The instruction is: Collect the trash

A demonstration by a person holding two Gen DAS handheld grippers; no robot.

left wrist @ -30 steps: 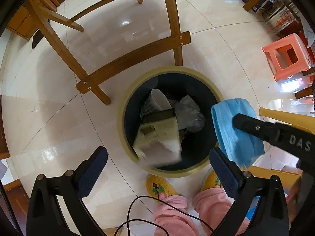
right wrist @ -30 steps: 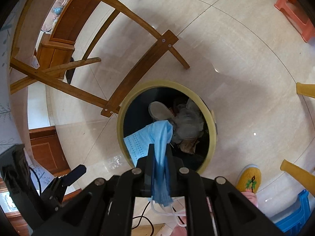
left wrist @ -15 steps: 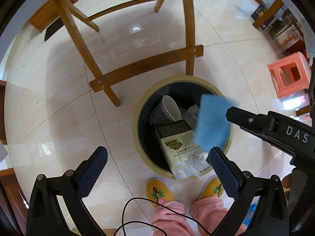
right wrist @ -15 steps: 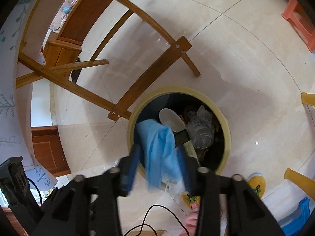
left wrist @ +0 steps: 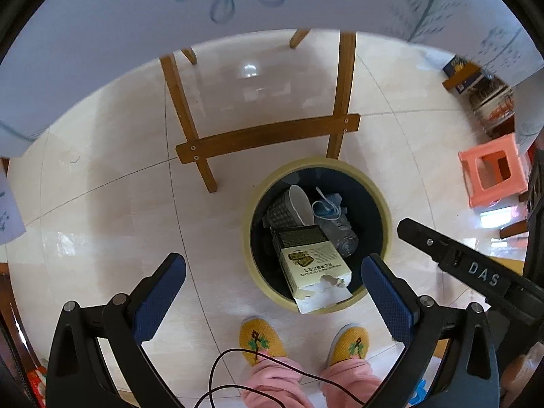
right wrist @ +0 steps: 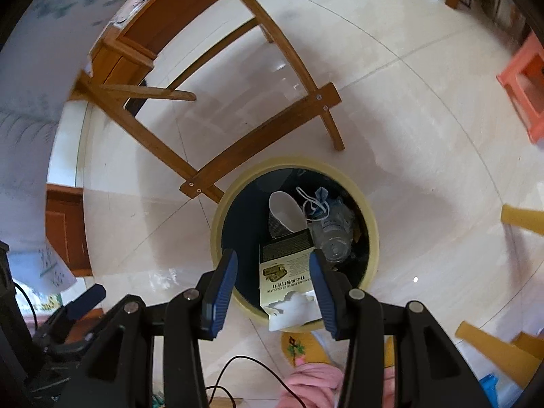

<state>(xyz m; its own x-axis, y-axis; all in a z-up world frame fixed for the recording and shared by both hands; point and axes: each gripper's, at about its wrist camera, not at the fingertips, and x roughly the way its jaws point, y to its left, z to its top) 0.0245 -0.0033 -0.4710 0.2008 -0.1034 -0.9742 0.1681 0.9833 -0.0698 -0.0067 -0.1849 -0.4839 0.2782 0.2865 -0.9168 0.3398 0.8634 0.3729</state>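
Observation:
A round bin with a yellow rim (left wrist: 250, 224) (right wrist: 372, 227) stands on the tiled floor below both grippers. Inside lie a blue face mask (left wrist: 326, 204) (right wrist: 319, 197), a paper cup (left wrist: 294, 205) (right wrist: 284, 212), a crushed clear bottle (left wrist: 341, 234) (right wrist: 331, 234) and a white carton (left wrist: 312, 265) (right wrist: 287, 282) leaning on the near rim. My left gripper (left wrist: 272, 292) is open and empty, high above the bin's near left. My right gripper (right wrist: 272, 282) is open and empty above the carton; its arm shows in the left wrist view (left wrist: 469, 265).
A wooden table's legs and crossbar (left wrist: 268, 136) (right wrist: 258, 142) stand just behind the bin, under a pale tablecloth (left wrist: 204, 17). A pink plastic stool (left wrist: 493, 173) (right wrist: 523, 88) is at the right. The person's yellow slippers (left wrist: 260, 340) are close in front of the bin.
My right gripper opened and let go of the blue mask, which dropped into the bin. Both grippers rose and pulled back from the bin.

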